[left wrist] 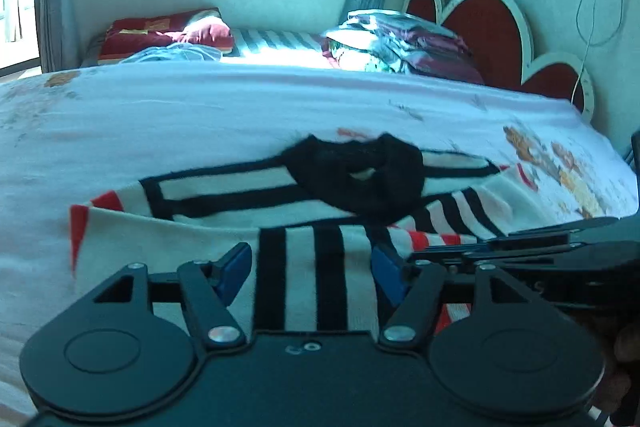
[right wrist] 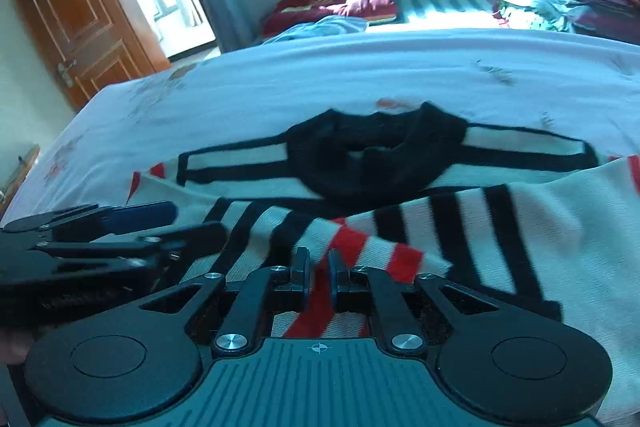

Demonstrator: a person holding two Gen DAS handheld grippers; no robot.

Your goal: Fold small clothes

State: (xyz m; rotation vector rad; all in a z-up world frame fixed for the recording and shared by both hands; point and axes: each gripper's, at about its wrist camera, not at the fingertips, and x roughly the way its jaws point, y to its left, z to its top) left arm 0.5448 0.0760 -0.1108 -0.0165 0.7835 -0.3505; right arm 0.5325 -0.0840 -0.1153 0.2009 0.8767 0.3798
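A white knitted sweater (left wrist: pixel 224 227) with black and red stripes and a black collar (left wrist: pixel 360 175) lies spread on the pale bedsheet (left wrist: pixel 200 115). My left gripper (left wrist: pixel 312 269) hangs just over its black-striped near part, jaws apart, and the blue pads (left wrist: pixel 234 267) are clear of the cloth. In the right wrist view the sweater (right wrist: pixel 560 227) fills the foreground below the collar (right wrist: pixel 372 159). My right gripper (right wrist: pixel 319 267) is shut on a red-and-white striped sleeve end (right wrist: pixel 360 247). The left gripper (right wrist: pixel 132 223) shows at that view's left and the right gripper (left wrist: pixel 520 247) at the left view's right.
A stack of folded clothes (left wrist: pixel 400 43) and a dark red pillow (left wrist: pixel 168 31) lie at the far side of the bed. A heart-shaped red headboard (left wrist: pixel 488 23) stands to the right, with a hanging cable (left wrist: pixel 588 27). A wooden door (right wrist: pixel 80 15) is at the far left.
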